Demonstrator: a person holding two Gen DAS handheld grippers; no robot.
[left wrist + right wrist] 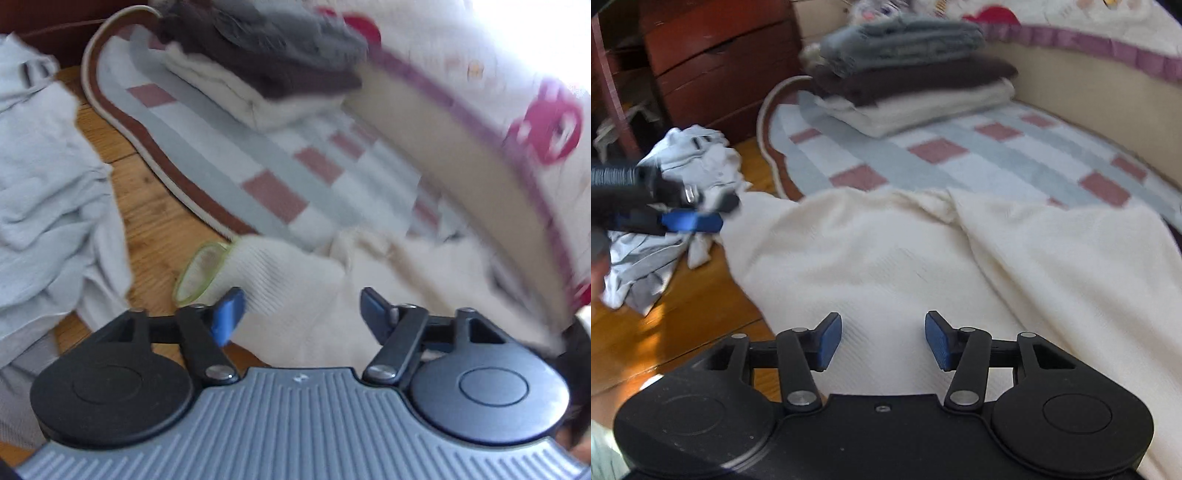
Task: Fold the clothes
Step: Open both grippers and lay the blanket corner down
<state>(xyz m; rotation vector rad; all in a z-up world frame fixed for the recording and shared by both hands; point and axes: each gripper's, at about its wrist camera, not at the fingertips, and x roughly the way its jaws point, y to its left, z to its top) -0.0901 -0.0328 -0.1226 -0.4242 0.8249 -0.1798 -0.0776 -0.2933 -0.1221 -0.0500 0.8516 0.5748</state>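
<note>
Your left gripper (299,314) has its jaws spread wide with nothing pinched, hovering over the sleeve end of the cream sweater (886,251). Your right gripper (882,339) is also spread and empty above the sweater's body. The sweater lies flat, partly on the checked rug (997,158) and partly on the wooden floor (683,314), with the folded stack (908,74) behind it and the crumpled grey garment (44,192) just beside the sleeve. If you close too shallowly, I judge the loose knit could slip free, or you might catch the grey garment along with it. No brand, label or writing is readable anywhere.
</note>
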